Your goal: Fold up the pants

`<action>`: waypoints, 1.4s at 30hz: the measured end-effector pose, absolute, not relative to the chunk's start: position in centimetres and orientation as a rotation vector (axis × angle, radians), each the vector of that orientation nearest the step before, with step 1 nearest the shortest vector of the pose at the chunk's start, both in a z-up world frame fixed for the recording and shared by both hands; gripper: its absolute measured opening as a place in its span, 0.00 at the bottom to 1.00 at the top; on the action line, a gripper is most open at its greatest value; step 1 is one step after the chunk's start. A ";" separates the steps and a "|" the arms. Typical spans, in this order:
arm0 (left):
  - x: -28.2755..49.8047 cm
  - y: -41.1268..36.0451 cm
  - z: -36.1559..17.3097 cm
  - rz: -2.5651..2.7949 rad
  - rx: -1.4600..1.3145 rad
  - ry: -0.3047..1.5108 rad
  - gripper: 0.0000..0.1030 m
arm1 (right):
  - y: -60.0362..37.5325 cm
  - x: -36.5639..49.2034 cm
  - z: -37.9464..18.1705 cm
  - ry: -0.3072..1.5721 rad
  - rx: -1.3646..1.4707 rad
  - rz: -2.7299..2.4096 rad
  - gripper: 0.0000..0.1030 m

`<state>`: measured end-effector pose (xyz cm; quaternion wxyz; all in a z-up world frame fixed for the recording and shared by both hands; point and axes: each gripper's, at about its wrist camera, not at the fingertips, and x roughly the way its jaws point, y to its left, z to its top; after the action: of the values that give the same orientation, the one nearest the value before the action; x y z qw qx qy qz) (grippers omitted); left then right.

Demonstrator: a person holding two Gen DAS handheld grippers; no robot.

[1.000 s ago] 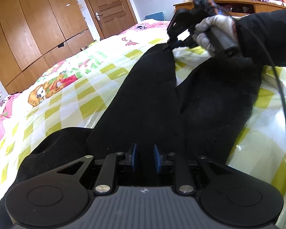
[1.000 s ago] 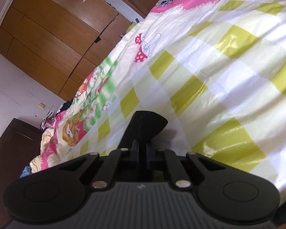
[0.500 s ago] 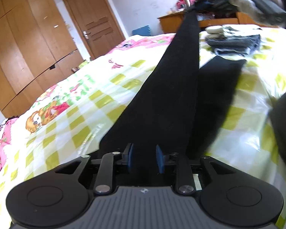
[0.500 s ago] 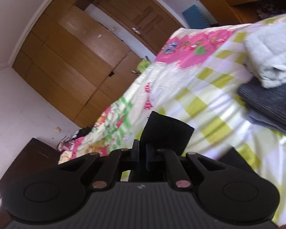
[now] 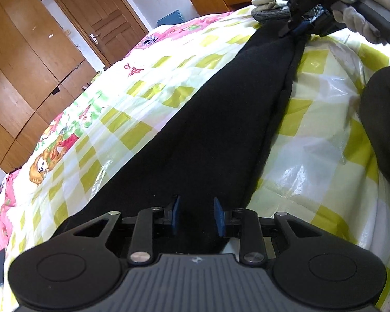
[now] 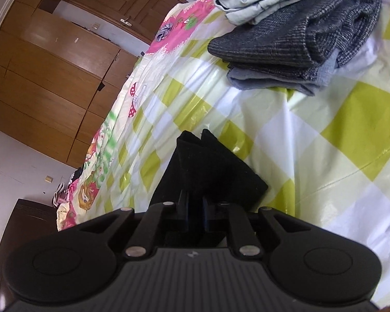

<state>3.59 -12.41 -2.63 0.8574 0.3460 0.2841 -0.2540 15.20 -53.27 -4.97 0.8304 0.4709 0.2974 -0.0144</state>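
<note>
black pants (image 5: 221, 119) stretched along checked bedsheet (image 5: 312, 156); far end clamped by right gripper (image 6: 195, 208), near end pinched by left gripper (image 5: 196, 217); folded clothes (image 6: 299, 31) stacked beyond pants.

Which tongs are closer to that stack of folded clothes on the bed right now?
Right. The right tongs pinch the cuff end of the black pants just in front of the stack of folded clothes. The left tongs sit at the pants' opposite end, a full pant-length away.

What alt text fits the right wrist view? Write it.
The right hand-held gripper is shut on the end of black pants above a yellow-checked bed cover. Folded grey clothes are stacked beyond, with wooden wardrobes behind.
</note>
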 end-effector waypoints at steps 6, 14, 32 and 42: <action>3.2 -12.7 -2.0 -0.544 0.740 0.591 0.41 | -53.3 12.5 -2.9 0.527 1.002 0.016 0.06; 2.9 -11.9 -2.0 -0.535 0.727 0.592 0.43 | -53.6 12.1 -3.7 0.646 0.908 -0.120 0.23; 2.4 -1.2 -3.2 -0.340 0.495 0.680 0.51 | -22.4 29.2 -1.1 0.985 0.328 0.754 0.26; 4.2 2.5 -1.6 -0.225 0.400 0.654 0.53 | -18.0 28.4 -2.3 1.256 0.335 1.184 0.31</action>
<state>4.18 2.51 -1.56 0.9213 0.1949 0.3182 -0.1096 28.43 -17.97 -2.27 0.6379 0.1466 0.5502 0.5185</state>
